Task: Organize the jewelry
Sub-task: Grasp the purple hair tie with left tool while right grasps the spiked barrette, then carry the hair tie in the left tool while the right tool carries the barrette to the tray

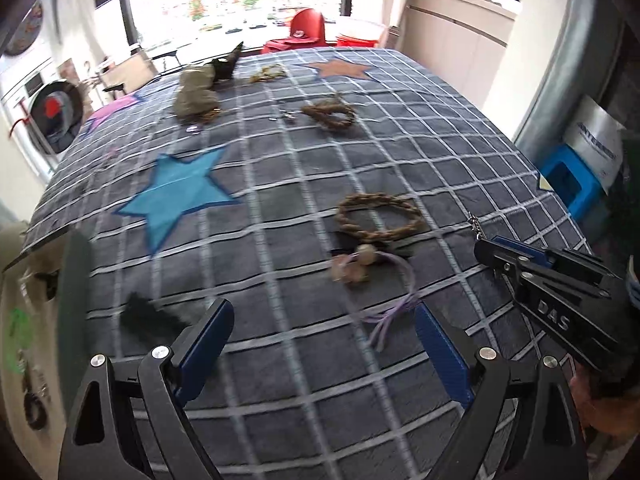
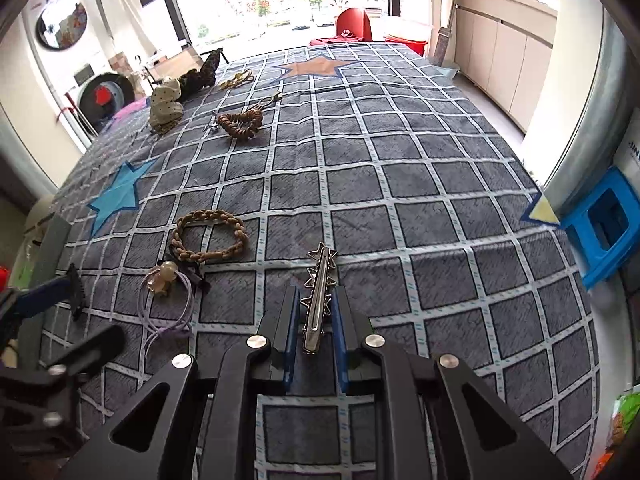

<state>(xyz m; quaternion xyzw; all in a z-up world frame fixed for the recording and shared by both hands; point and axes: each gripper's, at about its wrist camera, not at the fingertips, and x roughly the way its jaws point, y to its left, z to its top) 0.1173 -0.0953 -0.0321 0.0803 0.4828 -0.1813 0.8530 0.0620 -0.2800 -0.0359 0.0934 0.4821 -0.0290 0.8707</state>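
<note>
The right gripper (image 2: 316,312) was clenched on a silver metal hair clip (image 2: 318,300) with star-shaped wire edging, pinching it along its length between the blue pads (image 2: 340,320), with most of the clip jutting forward over the checked star-patterned bedcover (image 2: 400,184). The left gripper (image 1: 320,344) stood spread wide with nothing between its fingers, above the cover and just short of a purple hair tie with pale beads (image 1: 360,268), which lay touching a braided tan bracelet (image 1: 380,216). A second braided bracelet (image 1: 330,114), a polka-dot fabric scrunchie (image 2: 166,100) and a gold chain (image 2: 238,78) lay well apart at the far end. The clip was smooth, thin and gripped only by its sides, so it looked likely to pivot or slide out if the hand swung quickly or the squeeze eased. Its open wire points could also snag the cover when set down. For the left side, the danger seemed to be closing on the hair tie's loose cords and dragging the touching bracelet along, or pinching cloth instead.
</note>
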